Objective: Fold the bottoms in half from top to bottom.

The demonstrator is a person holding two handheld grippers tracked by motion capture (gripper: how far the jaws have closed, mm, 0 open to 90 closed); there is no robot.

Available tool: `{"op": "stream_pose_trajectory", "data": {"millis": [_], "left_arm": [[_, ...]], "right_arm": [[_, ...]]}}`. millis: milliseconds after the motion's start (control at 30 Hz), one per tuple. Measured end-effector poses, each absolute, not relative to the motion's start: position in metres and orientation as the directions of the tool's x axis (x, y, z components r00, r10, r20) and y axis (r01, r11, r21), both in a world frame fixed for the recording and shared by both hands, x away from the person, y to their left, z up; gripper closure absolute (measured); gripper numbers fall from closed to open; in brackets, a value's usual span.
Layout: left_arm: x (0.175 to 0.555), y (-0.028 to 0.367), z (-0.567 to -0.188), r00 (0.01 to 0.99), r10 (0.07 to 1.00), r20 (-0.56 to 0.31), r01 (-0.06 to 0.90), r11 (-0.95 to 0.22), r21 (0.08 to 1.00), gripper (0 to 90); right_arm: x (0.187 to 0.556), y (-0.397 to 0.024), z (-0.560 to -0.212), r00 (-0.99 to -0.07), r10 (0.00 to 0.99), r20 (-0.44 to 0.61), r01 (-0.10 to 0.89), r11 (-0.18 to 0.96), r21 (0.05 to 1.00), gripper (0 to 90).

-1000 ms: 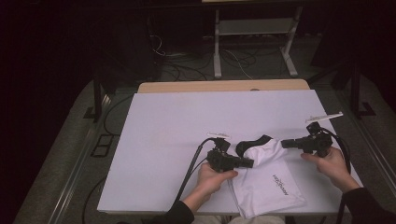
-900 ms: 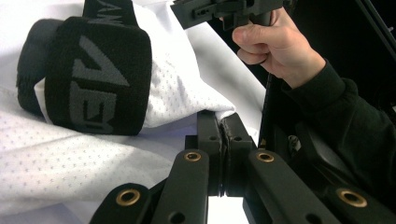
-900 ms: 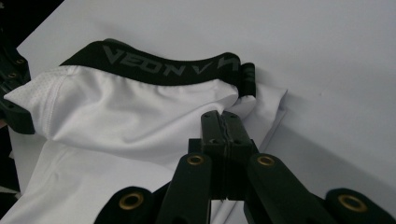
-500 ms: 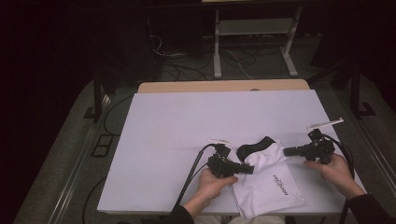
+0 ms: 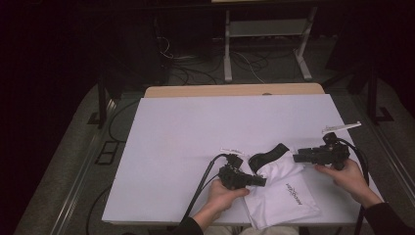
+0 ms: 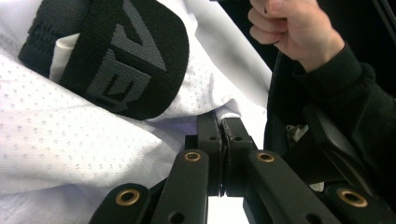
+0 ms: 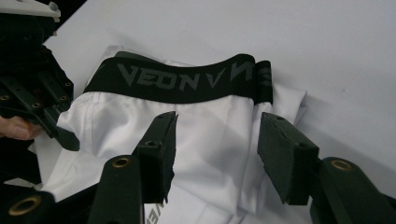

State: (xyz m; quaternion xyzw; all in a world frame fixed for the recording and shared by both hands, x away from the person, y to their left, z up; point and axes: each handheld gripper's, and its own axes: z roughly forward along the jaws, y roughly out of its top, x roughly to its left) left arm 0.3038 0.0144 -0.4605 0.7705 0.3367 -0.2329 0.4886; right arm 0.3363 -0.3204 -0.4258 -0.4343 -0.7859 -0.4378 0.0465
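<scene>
Two grippers meet at white shorts (image 5: 284, 193) lying on the bench (image 5: 195, 132) at its near edge. Left gripper (image 6: 223, 140) has its jaws clamped on the fabric's edge; right gripper (image 7: 215, 149) hovers with jaws apart below the black waistband (image 7: 187, 81).

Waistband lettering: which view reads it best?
Right gripper view: the black waistband runs nearly full length, with its grey letters visible. Left gripper view shows a close curled part; in the high view it's a small black strip.
</scene>
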Motion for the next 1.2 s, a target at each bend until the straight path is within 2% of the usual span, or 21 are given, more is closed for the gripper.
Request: {"op": "stream_pose_trajectory", "data": {"millis": [333,833,1200], "left_arm": [[0.302,0.014,-0.461,0.679,0.305,-0.667,0.733,-0.319,0.601,87.5],[0.300,0.013,-0.460,0.711,0.320,-0.626,0.703,-0.341,0.624,87.3],[0.301,0.013,-0.460,0.709,0.320,-0.628,0.705,-0.333,0.626,87.1]], "right_arm": [[0.354,-0.301,-0.422,-0.644,0.632,0.432,0.709,0.280,0.647,35.6],[0.390,-0.286,-0.439,-0.603,0.661,0.446,0.757,0.298,0.582,36.6],[0.395,-0.282,-0.443,-0.624,0.636,0.454,0.748,0.318,0.582,45.6]]}}
